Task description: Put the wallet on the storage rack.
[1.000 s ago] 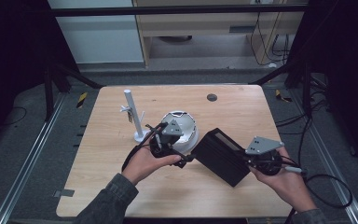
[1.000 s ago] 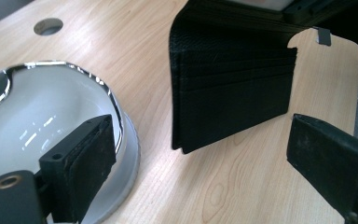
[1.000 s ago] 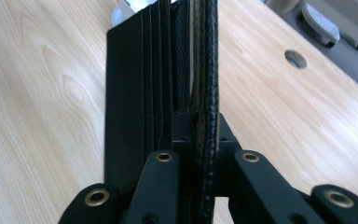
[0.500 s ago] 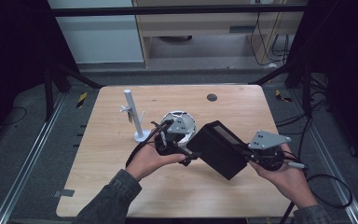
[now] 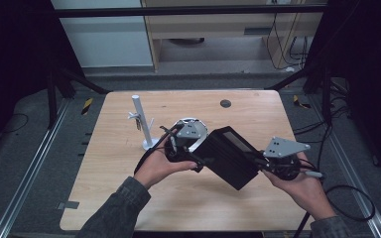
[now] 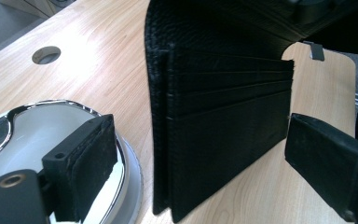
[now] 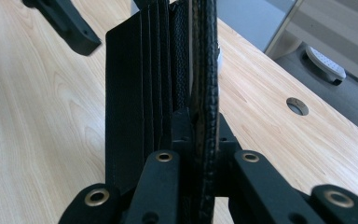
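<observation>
Standing clamped in the right gripper [image 7: 200,140], the wallet [image 7: 144,79].

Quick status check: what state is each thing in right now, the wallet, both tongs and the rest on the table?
Wallet: open, card slots showing, held off the table.
Right tongs: shut on one wallet flap.
Left tongs: open, astride the other flap.
Metal dish: resting on the table.
White stand: upright.

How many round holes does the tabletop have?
1. The hole sits near the table's far edge, beyond the black wallet. The wallet and hands could hide another.
</observation>
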`<state>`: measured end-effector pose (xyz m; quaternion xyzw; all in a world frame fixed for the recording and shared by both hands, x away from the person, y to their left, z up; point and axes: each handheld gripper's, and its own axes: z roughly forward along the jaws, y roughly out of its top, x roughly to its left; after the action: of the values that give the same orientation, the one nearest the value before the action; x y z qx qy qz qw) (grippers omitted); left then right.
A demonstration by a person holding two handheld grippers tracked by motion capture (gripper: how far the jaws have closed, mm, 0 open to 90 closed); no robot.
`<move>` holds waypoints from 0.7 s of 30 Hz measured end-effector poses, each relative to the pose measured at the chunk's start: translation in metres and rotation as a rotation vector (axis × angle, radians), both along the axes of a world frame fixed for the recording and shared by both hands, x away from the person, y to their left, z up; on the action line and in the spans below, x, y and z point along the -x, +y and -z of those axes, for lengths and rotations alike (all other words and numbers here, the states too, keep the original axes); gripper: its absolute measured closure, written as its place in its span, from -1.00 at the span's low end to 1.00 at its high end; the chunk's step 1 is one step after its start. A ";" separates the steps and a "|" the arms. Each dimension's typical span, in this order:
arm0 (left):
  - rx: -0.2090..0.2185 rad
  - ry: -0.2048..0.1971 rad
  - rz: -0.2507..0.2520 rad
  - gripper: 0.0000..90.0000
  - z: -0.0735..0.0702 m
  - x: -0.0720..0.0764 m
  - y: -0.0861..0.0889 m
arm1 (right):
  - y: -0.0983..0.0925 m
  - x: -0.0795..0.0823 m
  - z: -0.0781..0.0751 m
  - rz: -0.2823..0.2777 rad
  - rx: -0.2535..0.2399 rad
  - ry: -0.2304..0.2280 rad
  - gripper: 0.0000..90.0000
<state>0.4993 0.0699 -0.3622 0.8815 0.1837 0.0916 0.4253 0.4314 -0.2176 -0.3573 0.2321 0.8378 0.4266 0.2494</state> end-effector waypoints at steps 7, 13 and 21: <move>0.010 0.030 0.006 -0.70 0.008 -0.010 -0.001 | -0.001 0.001 -0.001 -0.013 -0.023 -0.004 0.88; 0.023 0.058 0.038 -0.40 0.012 -0.016 -0.005 | -0.002 0.002 0.002 -0.019 -0.039 -0.004 0.88; 0.017 0.132 0.084 0.47 0.008 -0.015 -0.005 | 0.001 0.000 0.010 -0.031 -0.021 -0.004 0.87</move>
<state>0.5148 0.0647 -0.3705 0.8889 0.1749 0.0136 0.4231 0.4312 -0.2164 -0.3669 0.2207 0.8362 0.4399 0.2420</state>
